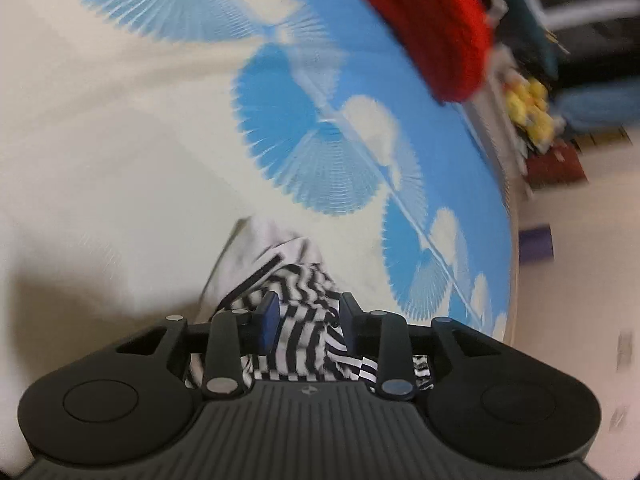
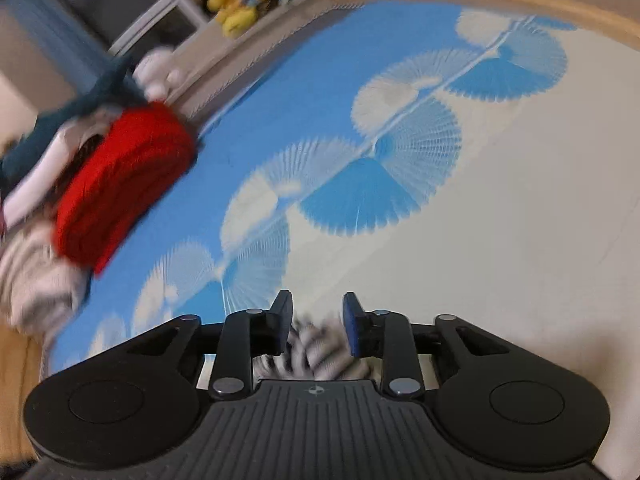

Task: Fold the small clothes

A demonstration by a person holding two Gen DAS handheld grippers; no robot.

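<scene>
A small black-and-white striped garment (image 1: 304, 280) lies crumpled on the blue-and-cream fan-patterned cover (image 1: 120, 140), right under my left gripper (image 1: 308, 312). The left jaws stand apart with striped cloth lying loosely between the blue pads (image 1: 269, 316). In the right wrist view another blurred part of the striped garment (image 2: 320, 344) sits below and between the pads of my right gripper (image 2: 316, 312), which is also open and not pressing on it. Both grippers point down at the cover.
A folded red knit (image 2: 120, 184) lies on the blue part of the cover (image 2: 540, 200), also seen as the red knit (image 1: 436, 28). Beside it is a pile of loose clothes (image 2: 32, 276). A wooden rim (image 2: 520, 0) bounds the surface. A yellow plush toy (image 2: 240, 0) sits beyond.
</scene>
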